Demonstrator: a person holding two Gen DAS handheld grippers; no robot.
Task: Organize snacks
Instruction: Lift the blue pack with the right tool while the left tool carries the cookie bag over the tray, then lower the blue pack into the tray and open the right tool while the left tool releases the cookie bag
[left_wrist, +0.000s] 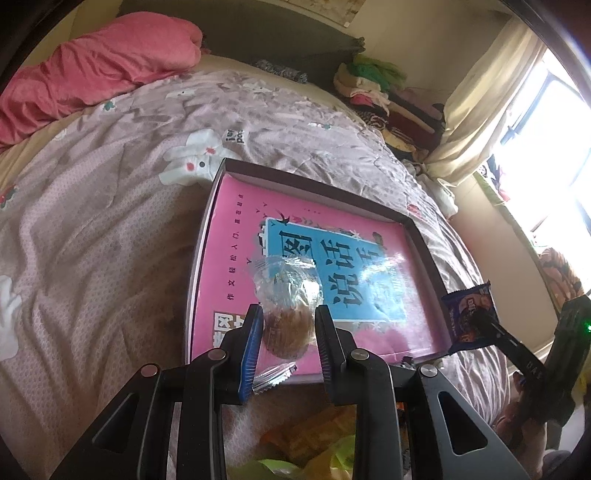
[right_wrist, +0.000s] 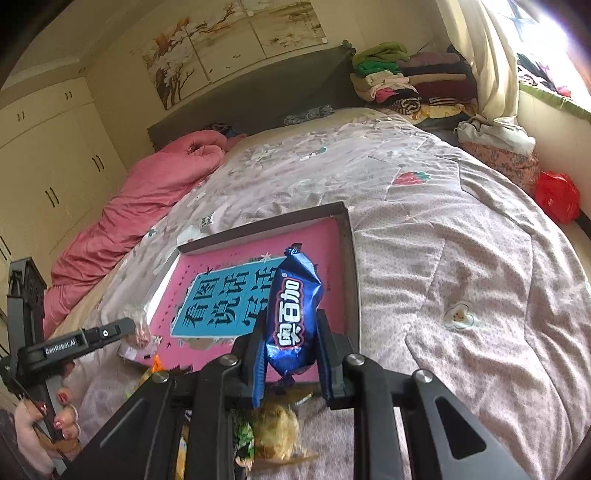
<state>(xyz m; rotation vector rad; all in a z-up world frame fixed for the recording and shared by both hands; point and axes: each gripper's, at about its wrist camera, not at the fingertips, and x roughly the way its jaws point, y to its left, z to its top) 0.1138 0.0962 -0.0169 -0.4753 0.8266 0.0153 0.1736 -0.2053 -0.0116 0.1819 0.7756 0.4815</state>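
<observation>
Left wrist: our left claw (left_wrist: 284, 332) pinches a wrapped cake (left_wrist: 286, 314) above the pink tray (left_wrist: 207, 236) on the bed (left_wrist: 92, 221); right wrist: our right claw (right_wrist: 290, 354) clamps a blue packet (right_wrist: 293, 310) over the tray's near edge.

Counts, all relative to the shallow box (right_wrist: 349, 236) on the bed: 1 box; 2 hand-held grippers over its near edge; 1 clear-wrapped cake (left_wrist: 286, 321); 1 blue snack pack (right_wrist: 293, 314); approx. 3 loose snacks (right_wrist: 273, 432) just below it.

Left tool (left_wrist: 284, 332) clamped, angled downward, right tool (right_wrist: 291, 339) clamped, angled downward, beside it
</observation>
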